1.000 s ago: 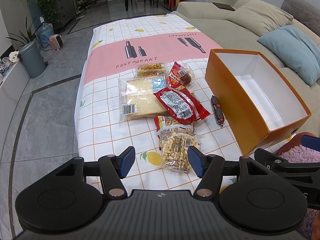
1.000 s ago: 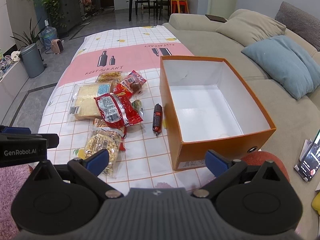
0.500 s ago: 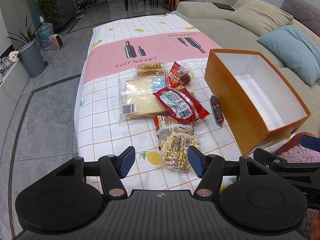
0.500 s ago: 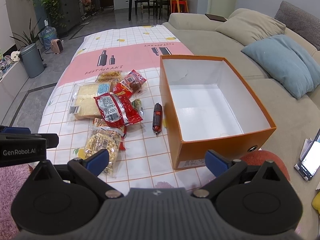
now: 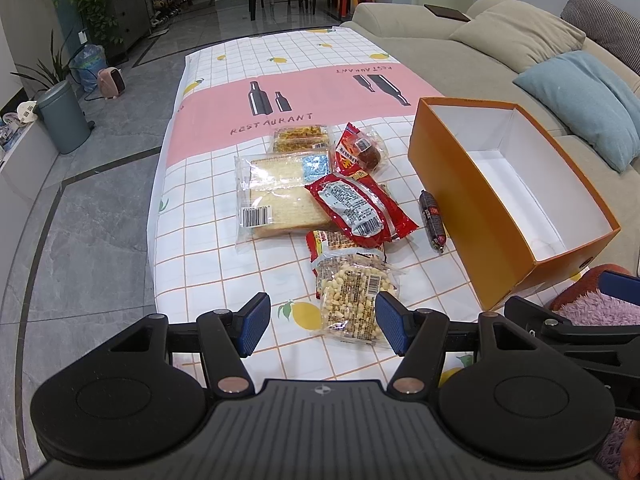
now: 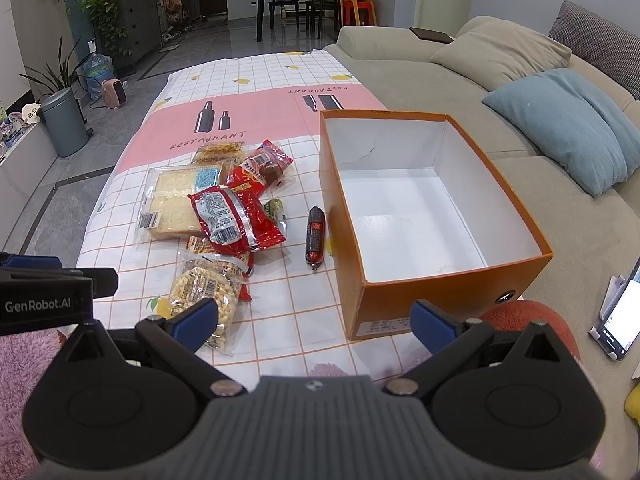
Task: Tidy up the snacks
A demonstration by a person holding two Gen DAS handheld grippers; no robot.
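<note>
Crinkly plastic snacks are lying mid-frame on the cloth, left of the empty orange box. The left gripper and right gripper are hovering wide, holding nothing. Slick overlapping packets risk sliding or dragging neighbours when pinched.

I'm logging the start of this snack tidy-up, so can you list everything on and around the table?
Box: one, orange outside, white inside, empty, on the table's right side.
Sausage stick: one, dark red, lying just left of the box.
Peanut bag: one, clear, nearest the grippers.
Red packet: one, lying partly over the bread.
Bread: one clear bag, left of the pile.
Cake packet: one, red and clear, behind the pile.
Tablecloth: one, white checked with a pink band.
Sofa: beige, right of the table.
Cushion: one, blue, on the sofa.
Left gripper: open, empty.
Right gripper: open, empty.
</note>
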